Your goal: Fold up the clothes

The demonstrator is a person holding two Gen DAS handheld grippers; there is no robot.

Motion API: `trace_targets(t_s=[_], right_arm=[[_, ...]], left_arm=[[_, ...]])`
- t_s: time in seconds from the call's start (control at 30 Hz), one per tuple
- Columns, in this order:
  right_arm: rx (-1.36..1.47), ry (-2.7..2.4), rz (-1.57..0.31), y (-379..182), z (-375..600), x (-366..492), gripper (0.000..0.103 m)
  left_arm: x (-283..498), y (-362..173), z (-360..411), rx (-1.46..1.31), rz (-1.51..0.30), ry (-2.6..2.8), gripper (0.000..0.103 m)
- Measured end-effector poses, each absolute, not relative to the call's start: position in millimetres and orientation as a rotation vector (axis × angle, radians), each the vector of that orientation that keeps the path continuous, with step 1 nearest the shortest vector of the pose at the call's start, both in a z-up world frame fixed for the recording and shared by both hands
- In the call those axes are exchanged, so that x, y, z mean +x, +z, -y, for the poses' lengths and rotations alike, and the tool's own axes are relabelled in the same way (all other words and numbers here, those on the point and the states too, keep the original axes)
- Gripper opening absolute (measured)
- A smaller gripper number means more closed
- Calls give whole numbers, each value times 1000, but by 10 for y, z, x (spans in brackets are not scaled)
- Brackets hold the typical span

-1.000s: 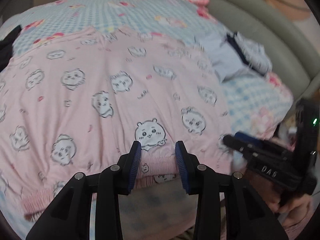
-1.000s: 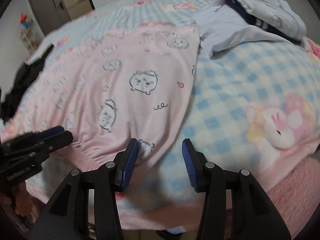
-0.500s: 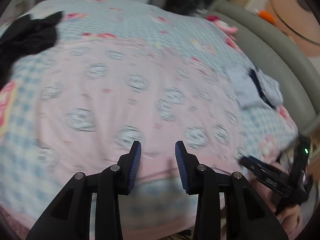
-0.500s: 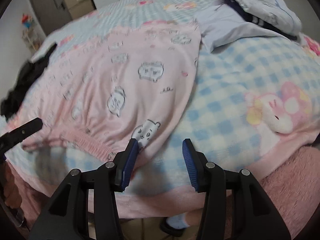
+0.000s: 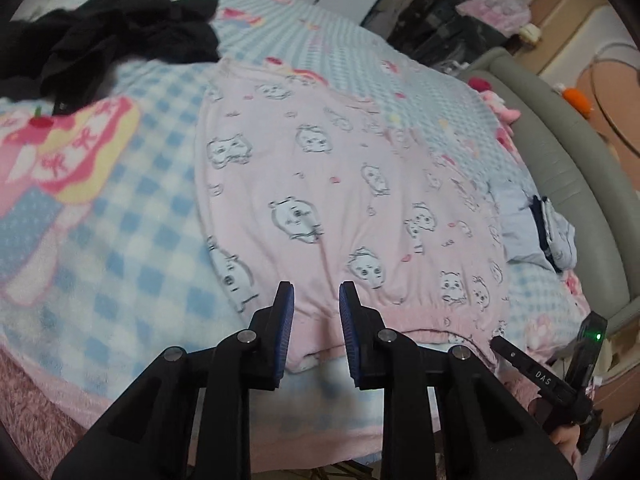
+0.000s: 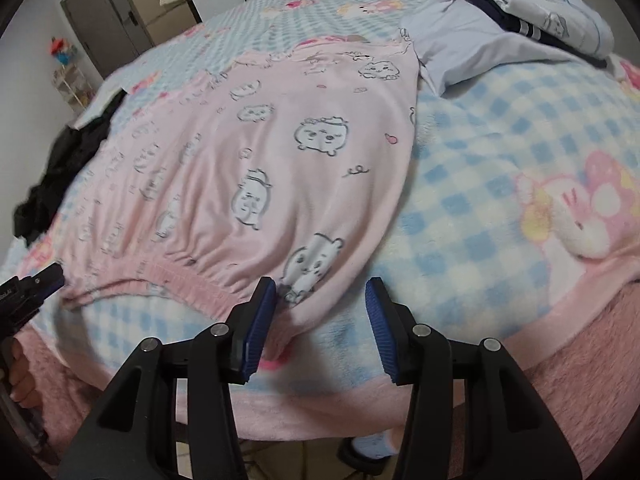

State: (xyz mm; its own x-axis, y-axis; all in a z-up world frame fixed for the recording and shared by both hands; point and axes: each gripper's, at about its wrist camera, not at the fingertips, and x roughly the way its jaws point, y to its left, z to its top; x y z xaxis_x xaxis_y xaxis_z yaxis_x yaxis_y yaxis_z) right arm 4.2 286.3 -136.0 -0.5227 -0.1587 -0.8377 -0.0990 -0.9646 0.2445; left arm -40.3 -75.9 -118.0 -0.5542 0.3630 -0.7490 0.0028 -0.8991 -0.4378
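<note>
Lying flat on the checked bed blanket, the pink fleece pyjama bottoms look soft, light and floppy; the elastic waistband corners suit gripping. Left tool has just been narrowing, clamping nothing; right tool gapes, unclenched.

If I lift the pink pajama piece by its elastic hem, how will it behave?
Likely floppy: the pink pajama piece lies flat and follows the blanket. Its gathered hem probably bunches when pinched. The fuzzy blanket may cling and drag it slightly.
</note>
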Motion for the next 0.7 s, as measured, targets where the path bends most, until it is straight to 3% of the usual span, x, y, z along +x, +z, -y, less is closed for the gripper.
trace_targets(t_s=[0.13, 0.27, 0.4, 0.53, 0.7], right_arm=[[1520, -2661, 368, -1355, -2818, 27, 47], [1569, -2684, 318, -1384, -2815, -17, 47], [1575, -2685, 360, -1382, -2900, 12, 47], [1521, -2668, 424, -1291, -2954, 69, 47], [1482, -2664, 502, -1178, -3006, 5, 47]], left_arm=[[-415, -1379, 667, -1502, 509, 2517, 25], [-386, -1462, 742, -1547, 582, 2490, 23], [-248, -1459, 719, -1599, 480, 2516, 23], [-215, -1315, 762, -1484, 583, 2524, 23], [-345, -1013, 404, -1323, 447, 2485, 24]])
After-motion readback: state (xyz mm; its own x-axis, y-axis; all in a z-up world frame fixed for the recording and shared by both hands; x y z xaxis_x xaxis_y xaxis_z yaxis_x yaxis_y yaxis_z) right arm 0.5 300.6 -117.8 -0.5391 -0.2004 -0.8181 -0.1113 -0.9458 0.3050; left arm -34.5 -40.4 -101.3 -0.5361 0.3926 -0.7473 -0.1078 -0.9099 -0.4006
